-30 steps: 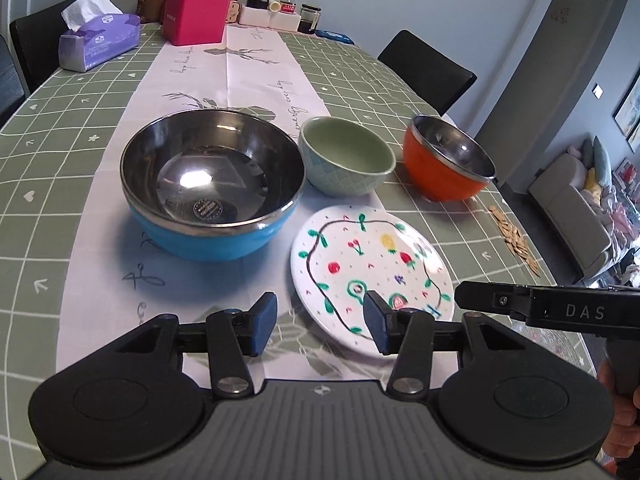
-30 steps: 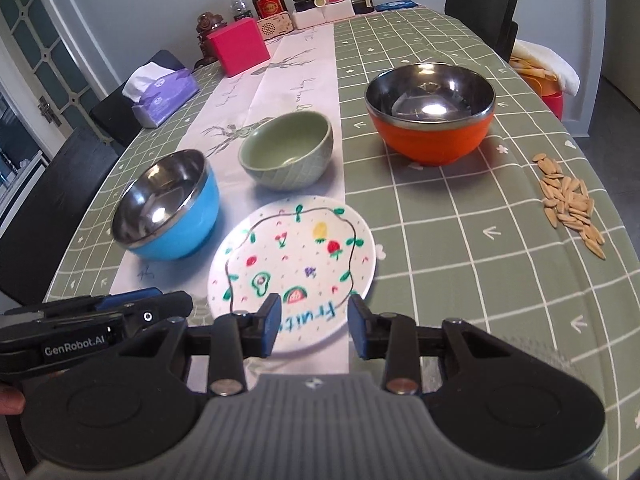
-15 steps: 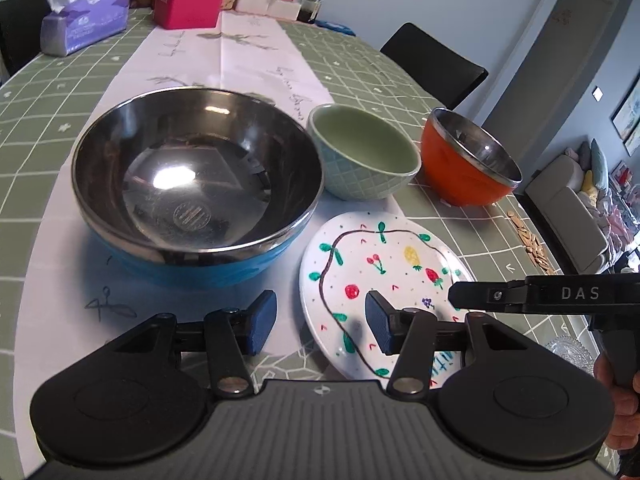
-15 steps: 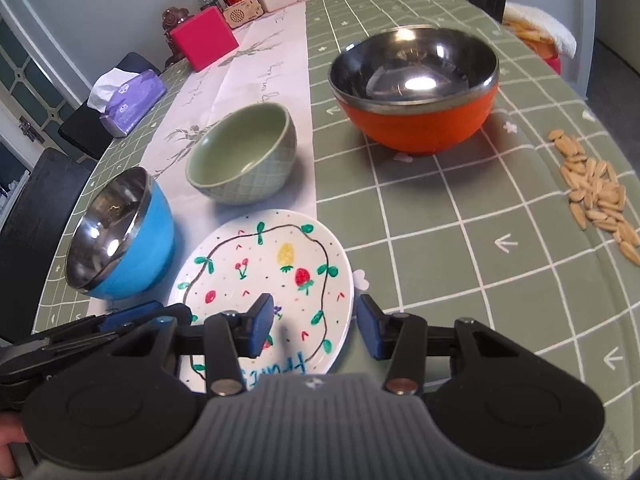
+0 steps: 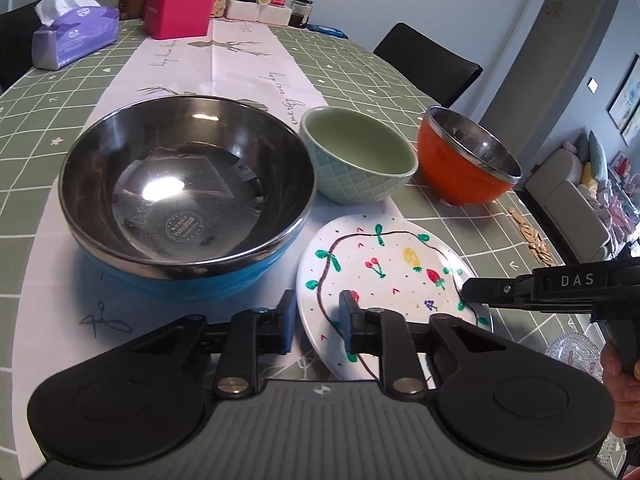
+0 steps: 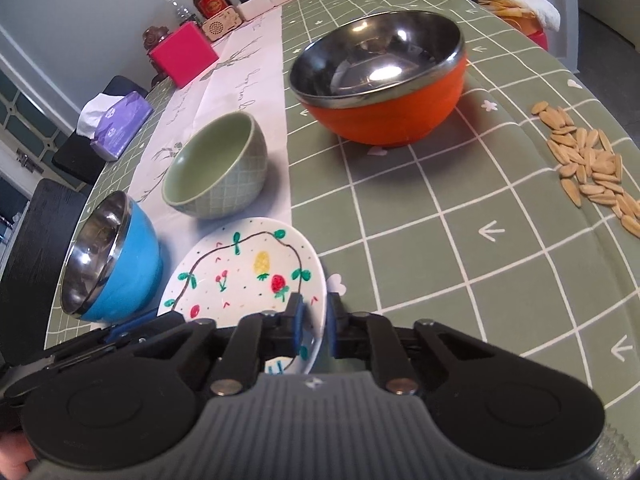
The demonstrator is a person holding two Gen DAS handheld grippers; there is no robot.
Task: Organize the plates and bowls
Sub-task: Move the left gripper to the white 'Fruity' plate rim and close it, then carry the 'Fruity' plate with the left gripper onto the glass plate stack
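A white plate (image 5: 392, 264) painted with fruit lies on the green table between my two grippers. The left gripper (image 5: 316, 318) has the plate's left rim between its fingers, and its jaws are closing on it. At the opposite rim of the plate (image 6: 240, 272), the right gripper (image 6: 314, 320) is closing its jaws as well, pads tight against the edge. A blue steel bowl (image 5: 184, 184) stands left of the plate. A green ceramic bowl (image 5: 360, 160) and an orange steel bowl (image 5: 464, 164) stand behind the plate.
Seeds (image 6: 592, 168) lie scattered at the right, near the table edge. A cut-glass dish (image 5: 576, 352) sits at the near right corner. At the far end stand a tissue box (image 5: 72, 40), a pink box (image 5: 180, 8), jars and bottles. Black chairs line the sides.
Both grippers came forward and down to the plate. Their jaws, wide apart before, have narrowed onto its left and right rims. The right view has tilted.
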